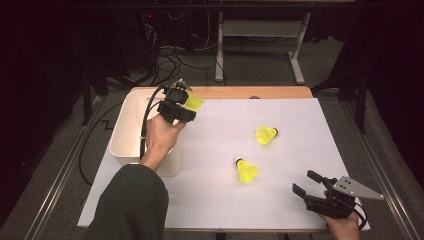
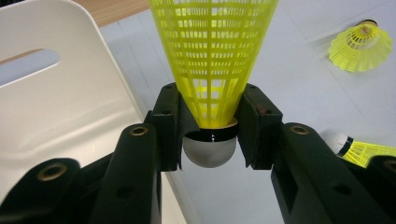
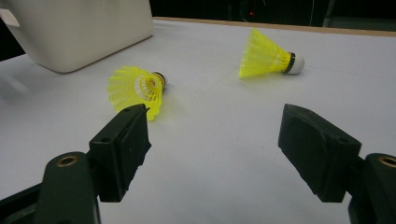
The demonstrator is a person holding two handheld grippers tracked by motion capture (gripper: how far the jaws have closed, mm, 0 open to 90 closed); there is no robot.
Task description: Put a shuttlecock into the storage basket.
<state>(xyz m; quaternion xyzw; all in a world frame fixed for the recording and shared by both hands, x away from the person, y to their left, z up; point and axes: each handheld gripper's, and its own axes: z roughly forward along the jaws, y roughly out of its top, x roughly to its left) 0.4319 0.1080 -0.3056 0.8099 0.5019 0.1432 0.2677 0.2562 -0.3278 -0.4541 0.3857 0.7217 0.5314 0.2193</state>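
Observation:
My left gripper (image 1: 186, 107) is shut on a yellow shuttlecock (image 1: 194, 103), held above the right rim of the white bin (image 1: 131, 131). In the left gripper view its pads (image 2: 172, 122) clamp the base of the yellow skirt (image 2: 213, 56) just above the white cork (image 2: 208, 150). Two more yellow shuttlecocks lie on the white table: one (image 1: 246, 170) near the middle, one (image 1: 266, 134) farther back. My right gripper (image 1: 306, 184) rests open at the front right corner, with nothing between its jaws. Ahead of it the right gripper view has both loose shuttlecocks, the near one (image 3: 136, 89) and the far one (image 3: 267, 55).
The white bin (image 3: 79, 29) stands at the table's left side, with a slot handle (image 2: 29, 66) in its wall. A wooden strip (image 1: 235, 92) runs along the table's far edge. Beyond it are cables and a desk frame (image 1: 260, 45) on the floor.

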